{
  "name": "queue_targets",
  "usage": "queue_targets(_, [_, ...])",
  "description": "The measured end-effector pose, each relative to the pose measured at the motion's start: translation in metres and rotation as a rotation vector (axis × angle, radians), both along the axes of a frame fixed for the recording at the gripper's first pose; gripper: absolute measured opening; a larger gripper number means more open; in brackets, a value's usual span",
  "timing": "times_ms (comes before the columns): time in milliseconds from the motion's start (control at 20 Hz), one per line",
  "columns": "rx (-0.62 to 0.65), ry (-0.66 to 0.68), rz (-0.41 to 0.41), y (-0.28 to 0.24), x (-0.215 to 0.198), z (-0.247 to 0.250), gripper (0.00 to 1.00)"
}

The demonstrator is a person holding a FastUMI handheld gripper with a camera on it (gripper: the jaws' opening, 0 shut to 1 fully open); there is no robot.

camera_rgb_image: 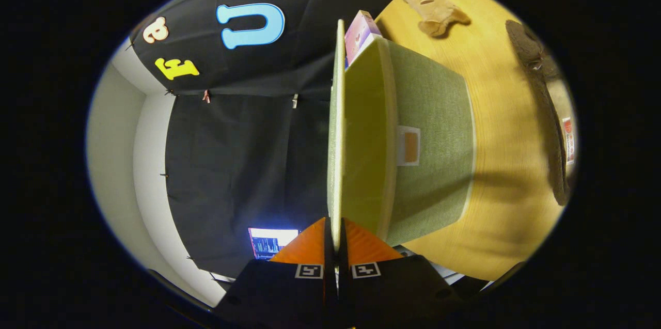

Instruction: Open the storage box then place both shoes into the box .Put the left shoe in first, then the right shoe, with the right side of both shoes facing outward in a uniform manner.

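Observation:
My gripper (336, 233) is turned on its side, and its orange fingers (310, 249) are shut on the near edge of the green storage box's lid (336, 127). The lid is lifted and shows edge-on, running straight ahead from the fingers, with its yellow-green inner face (364, 148) turned toward the box. The box (434, 163) is green fabric with a small label pocket and stands on the wooden table (508, 127). A dark shoe (539, 107) lies on the table beyond the box. A tan, soft, shoe-like thing (431, 3) lies farther off on the table.
A pink and white carton (360, 34) stands behind the far end of the box. A lit screen (272, 241) glows low beside the fingers, against the black cloth wall. A white wall (119, 153) runs beyond the cloth.

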State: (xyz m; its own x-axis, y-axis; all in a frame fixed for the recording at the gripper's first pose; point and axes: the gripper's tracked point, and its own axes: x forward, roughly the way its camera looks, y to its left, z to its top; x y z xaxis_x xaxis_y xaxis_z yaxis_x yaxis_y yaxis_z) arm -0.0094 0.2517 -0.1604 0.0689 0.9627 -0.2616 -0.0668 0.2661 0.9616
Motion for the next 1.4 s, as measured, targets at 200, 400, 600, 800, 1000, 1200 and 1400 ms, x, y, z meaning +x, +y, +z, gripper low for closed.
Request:
queue_targets(200, [-0.035, -0.06, 0.022, 0.019, 0.001, 0.035, 0.05])
queue_targets(400, [-0.088, -0.113, 0.057, 0.054, -0.001, 0.069, 0.07])
queue_targets(600, [-0.107, -0.191, 0.093, 0.109, -0.005, 0.101, 0.08])
queue_targets(800, [-0.132, -0.256, 0.129, 0.175, -0.011, 0.115, 0.08])
queue_targets(1000, [-0.193, -0.31, 0.155, 0.239, -0.016, 0.107, 0.09])
queue_targets(1200, [-0.257, -0.326, 0.167, 0.291, -0.014, 0.083, 0.09])
queue_targets(1400, [-0.302, -0.317, 0.17, 0.327, -0.011, 0.055, 0.09])
